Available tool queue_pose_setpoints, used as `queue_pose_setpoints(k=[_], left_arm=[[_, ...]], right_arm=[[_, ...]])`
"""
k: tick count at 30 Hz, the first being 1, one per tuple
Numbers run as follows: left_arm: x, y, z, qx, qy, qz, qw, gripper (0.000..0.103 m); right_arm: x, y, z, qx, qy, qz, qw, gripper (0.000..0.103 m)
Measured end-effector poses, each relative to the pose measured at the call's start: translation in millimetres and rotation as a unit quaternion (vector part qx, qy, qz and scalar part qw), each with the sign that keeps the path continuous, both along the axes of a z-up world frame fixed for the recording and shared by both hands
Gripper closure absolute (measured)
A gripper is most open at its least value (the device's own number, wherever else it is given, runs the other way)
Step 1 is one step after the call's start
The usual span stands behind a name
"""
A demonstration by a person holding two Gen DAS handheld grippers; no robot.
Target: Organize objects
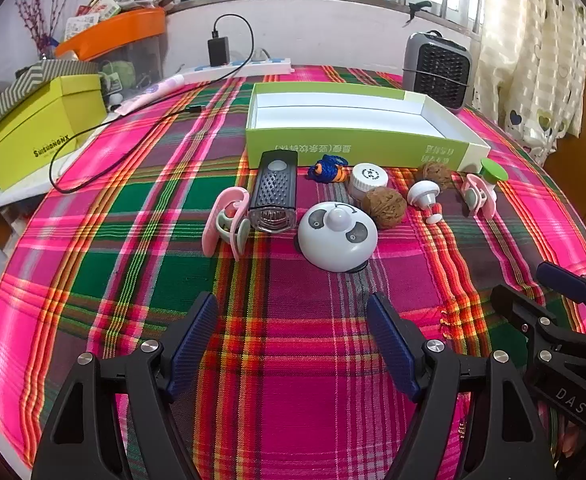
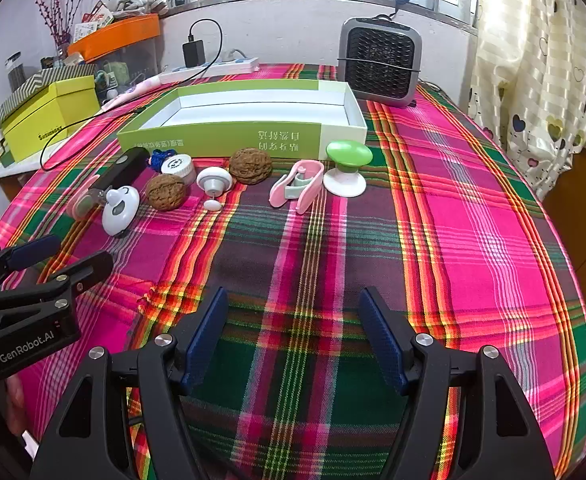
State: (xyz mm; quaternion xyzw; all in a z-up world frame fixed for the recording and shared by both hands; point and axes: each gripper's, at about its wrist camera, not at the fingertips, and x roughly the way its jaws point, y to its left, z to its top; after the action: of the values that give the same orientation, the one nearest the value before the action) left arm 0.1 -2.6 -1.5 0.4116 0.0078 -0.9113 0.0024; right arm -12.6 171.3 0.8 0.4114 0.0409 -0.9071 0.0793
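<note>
A row of small items lies on the plaid cloth before an open green box [image 1: 357, 142] [image 2: 221, 136]. From left: a pink clip [image 1: 227, 220], a black grater-like device [image 1: 275, 192], a white round gadget [image 1: 337, 236], a blue toy [image 1: 327, 170], a white jar [image 1: 369, 180], two walnuts [image 1: 384, 207] [image 2: 250, 166], a white knob [image 2: 214, 180], a second pink clip [image 2: 299, 184] and a green-topped suction knob [image 2: 347, 156]. My left gripper [image 1: 293, 304] hovers open short of the white gadget. My right gripper [image 2: 293, 296] is open and holds nothing, nearer than the second clip.
A grey heater [image 2: 379, 64] stands behind the box at the right. A yellow-green box [image 1: 45, 124], an orange-lidded bin [image 1: 121, 34] and a power strip [image 1: 237, 68] with a black cable [image 1: 93, 140] crowd the back left. A curtain [image 2: 533, 80] hangs at the right.
</note>
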Motion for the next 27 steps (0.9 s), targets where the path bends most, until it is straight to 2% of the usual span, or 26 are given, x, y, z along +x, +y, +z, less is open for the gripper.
queue_pose_setpoints(k=[27], left_arm=[[-1.1,0.6,-0.2,-0.001,-0.005,0.002,1.0,0.027]], right_arm=[[0.0,-0.3,-0.1,0.0,0.0,0.0,1.0,0.035]])
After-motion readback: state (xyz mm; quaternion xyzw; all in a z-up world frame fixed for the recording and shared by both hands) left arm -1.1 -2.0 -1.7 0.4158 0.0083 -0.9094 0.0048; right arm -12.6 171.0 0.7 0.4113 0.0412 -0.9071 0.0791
